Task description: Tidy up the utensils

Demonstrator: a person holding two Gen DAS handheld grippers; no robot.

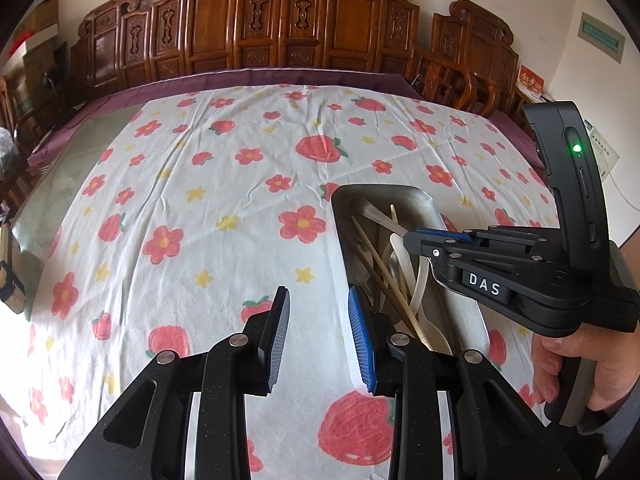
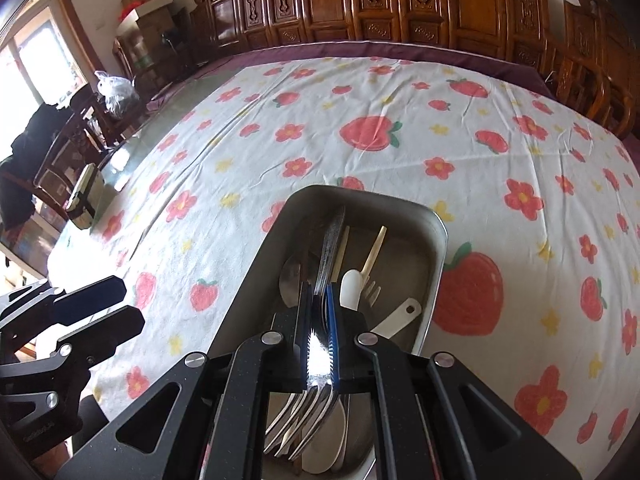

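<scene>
A metal tray (image 2: 434, 236) on the flowered tablecloth holds mixed utensils: chopsticks (image 1: 380, 268), white plastic spoons (image 2: 352, 284), a small fork (image 2: 372, 290) and metal spoons (image 2: 290, 276). My right gripper (image 2: 319, 312) is over the tray, shut on a metal fork (image 2: 320, 356) whose handle points away and whose tines hang toward the camera. In the left wrist view the right gripper (image 1: 412, 236) reaches over the tray (image 1: 424, 200). My left gripper (image 1: 318, 300) is open and empty, above the cloth just left of the tray.
The flowered tablecloth (image 1: 224, 200) covers most of a large table with a purple edge. A small box (image 2: 84, 196) sits at the table's left edge. Carved wooden chairs (image 1: 280, 24) line the far side. A bag (image 2: 114, 88) lies beyond the far left.
</scene>
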